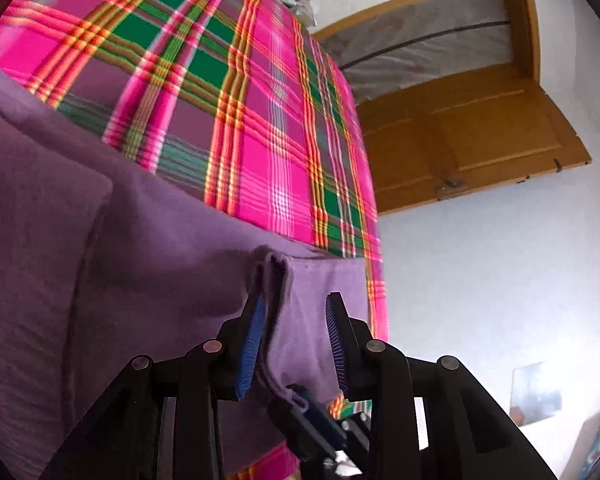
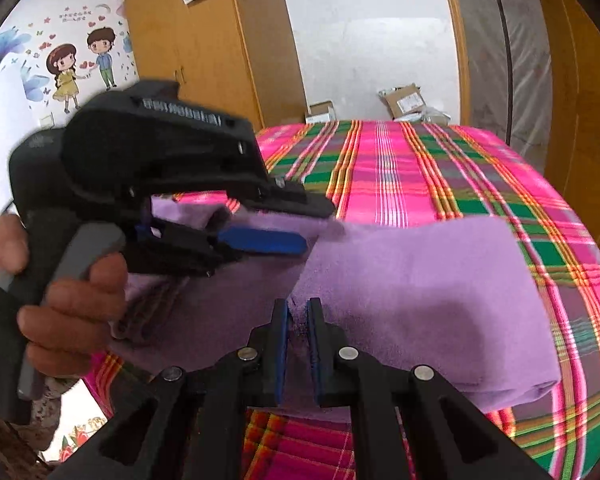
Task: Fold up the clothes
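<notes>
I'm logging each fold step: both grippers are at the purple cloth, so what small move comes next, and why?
Probably close the left gripper on the purple cloth: its jaws stand open around a raised hem, while the right gripper already pinches the cloth over the plaid bedspread.

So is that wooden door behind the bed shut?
No, the wooden door stands swung open, away from its frame.

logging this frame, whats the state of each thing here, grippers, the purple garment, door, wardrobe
left gripper: open, a fold of fabric against one finger
right gripper: shut on the purple garment
purple garment: partly folded, lifted at the near edge, the rest lying on the plaid bedspread
plaid bedspread: spread flat over the bed
door: swung open
wardrobe: doors closed
cardboard box: flaps open
</notes>
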